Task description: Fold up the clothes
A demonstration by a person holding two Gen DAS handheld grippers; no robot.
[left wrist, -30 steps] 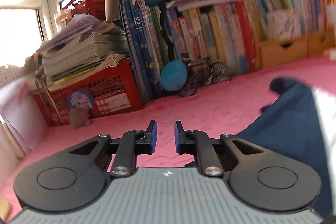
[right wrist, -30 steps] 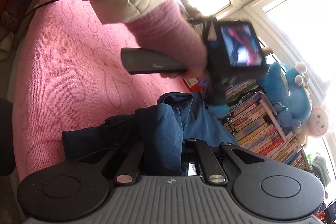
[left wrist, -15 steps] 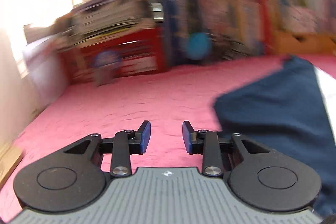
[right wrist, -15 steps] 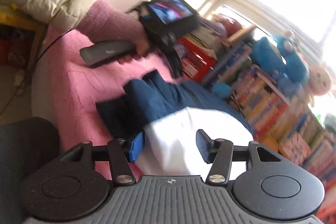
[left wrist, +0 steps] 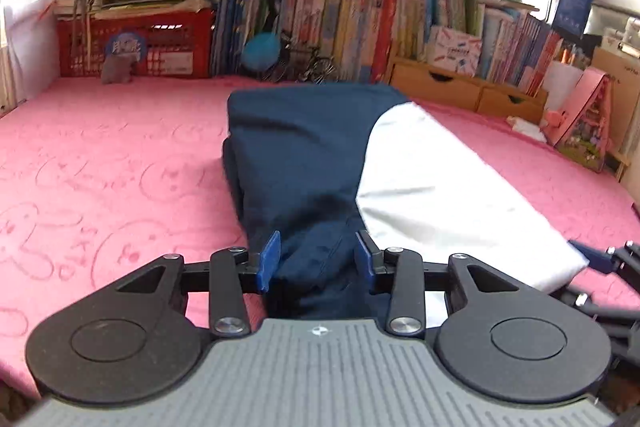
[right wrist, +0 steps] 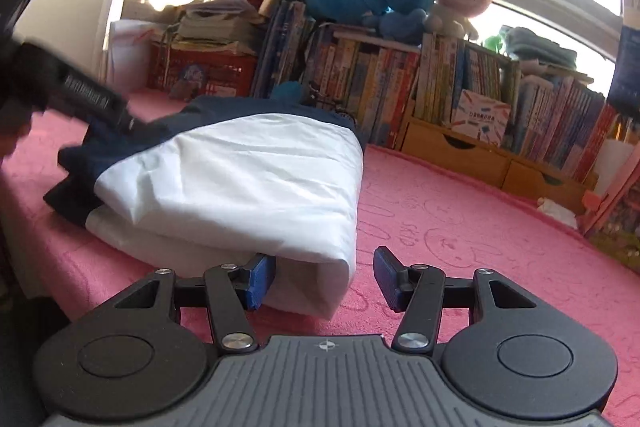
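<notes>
We see the navy and white garment lying folded over on itself in a long bundle on the pink bed cover, running from near us toward the far row of books. The left tool stands apart, its fingers straddling the near navy end of the bundle without pinching it. The right tool is also apart, its left finger tucked against the near white edge, its right finger over bare cover.

We judge the main risk to be a partial grip. The white edge is stacked in layers, so closing here could catch only the top ones, and the fold would slide open when lifted. On the navy side the cloth bulges loosely between the fingers; a shallow pinch may slip. If the two tools pull unevenly, the bundle could skew. The near edge of the bed is close, so cloth may drag off it.
</notes>
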